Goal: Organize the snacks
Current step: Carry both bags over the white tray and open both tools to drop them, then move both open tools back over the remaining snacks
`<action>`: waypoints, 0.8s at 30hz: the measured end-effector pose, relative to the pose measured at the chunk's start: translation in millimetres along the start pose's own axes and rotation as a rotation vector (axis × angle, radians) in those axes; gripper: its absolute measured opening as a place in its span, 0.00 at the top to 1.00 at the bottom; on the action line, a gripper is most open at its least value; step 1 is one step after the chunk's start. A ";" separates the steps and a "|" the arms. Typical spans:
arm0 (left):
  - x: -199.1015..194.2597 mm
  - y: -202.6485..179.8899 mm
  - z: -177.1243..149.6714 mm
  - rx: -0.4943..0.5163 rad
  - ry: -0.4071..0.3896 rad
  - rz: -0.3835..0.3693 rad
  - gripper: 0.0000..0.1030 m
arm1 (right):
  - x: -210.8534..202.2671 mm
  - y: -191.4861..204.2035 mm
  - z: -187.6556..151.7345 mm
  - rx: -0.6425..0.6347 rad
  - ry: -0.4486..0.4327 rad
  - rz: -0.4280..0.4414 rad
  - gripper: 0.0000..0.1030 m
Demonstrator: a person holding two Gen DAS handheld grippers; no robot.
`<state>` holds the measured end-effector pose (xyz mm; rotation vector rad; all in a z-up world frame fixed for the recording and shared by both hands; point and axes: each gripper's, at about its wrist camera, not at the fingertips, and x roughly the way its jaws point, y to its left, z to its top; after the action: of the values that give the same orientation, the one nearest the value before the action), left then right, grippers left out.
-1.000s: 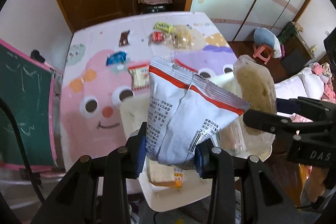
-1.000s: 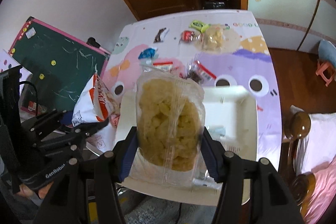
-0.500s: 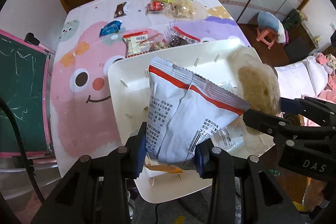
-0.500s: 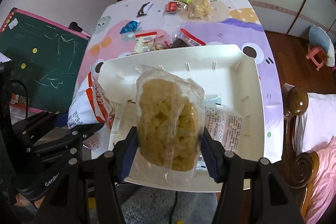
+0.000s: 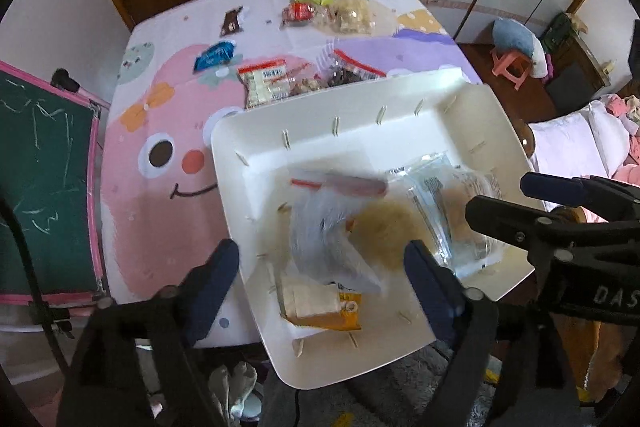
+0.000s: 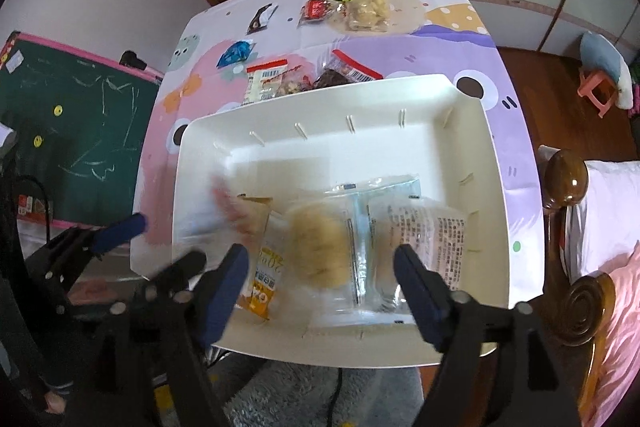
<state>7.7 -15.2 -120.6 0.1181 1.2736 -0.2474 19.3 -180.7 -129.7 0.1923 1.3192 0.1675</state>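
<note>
A white tray sits at the near edge of the cartoon tablecloth. My left gripper is open above it, and a blurred white-and-red snack bag is dropping into the tray below it. My right gripper is open too, and the clear bag of yellow puffs lies blurred in the tray under it. A clear printed packet and an orange packet also lie in the tray.
Several small snacks lie on the tablecloth beyond the tray: a red-banded packet, a blue one, a dark one, a red one. A green chalkboard stands left; a bed right.
Both grippers have opened. The white-and-red bag and the puff bag have left the jaws and dropped into the tray.
</note>
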 end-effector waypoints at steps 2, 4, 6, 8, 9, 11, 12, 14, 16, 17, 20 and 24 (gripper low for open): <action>-2.6 -0.5 0.6 0.007 -0.009 -0.001 0.17 | -1.3 -0.2 0.2 0.005 -0.005 -0.001 0.25; -3.5 -0.3 0.5 0.006 -0.012 -0.004 0.16 | -2.6 -0.4 0.5 0.010 -0.010 0.001 0.25; -4.2 0.9 0.0 0.000 -0.010 -0.008 0.16 | -4.3 0.0 1.1 0.011 -0.015 0.003 0.25; -6.0 2.9 0.0 -0.009 -0.015 -0.013 0.16 | -6.1 1.6 1.1 0.005 -0.022 0.001 0.25; -7.5 4.1 0.3 -0.014 -0.020 -0.014 0.16 | -6.7 2.0 1.2 0.003 -0.024 0.000 0.25; -9.8 5.3 0.8 -0.019 -0.030 -0.011 0.16 | -7.9 2.5 1.3 0.002 -0.027 0.001 0.25; -10.5 5.5 0.9 -0.020 -0.034 -0.009 0.16 | -8.3 2.8 1.3 0.002 -0.029 0.002 0.25; -12.4 6.1 1.2 -0.022 -0.040 -0.009 0.16 | -8.6 2.5 1.0 0.001 -0.029 0.001 0.25; -13.3 6.5 1.7 -0.022 -0.043 -0.011 0.16 | -9.3 2.7 1.8 0.001 -0.030 0.002 0.25; -13.5 6.6 1.9 -0.022 -0.044 -0.011 0.16 | -9.0 2.8 1.5 0.000 -0.030 0.000 0.25; -14.6 7.3 2.5 -0.024 -0.047 -0.008 0.16 | -10.6 4.5 2.8 -0.002 -0.034 -0.002 0.25; -16.7 9.9 3.8 -0.028 -0.057 -0.007 0.16 | -10.8 6.2 4.7 -0.003 -0.034 -0.001 0.25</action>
<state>9.2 -4.5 -104.0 0.0823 1.2205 -0.2373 21.2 -177.4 -117.0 0.1906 1.2855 0.1647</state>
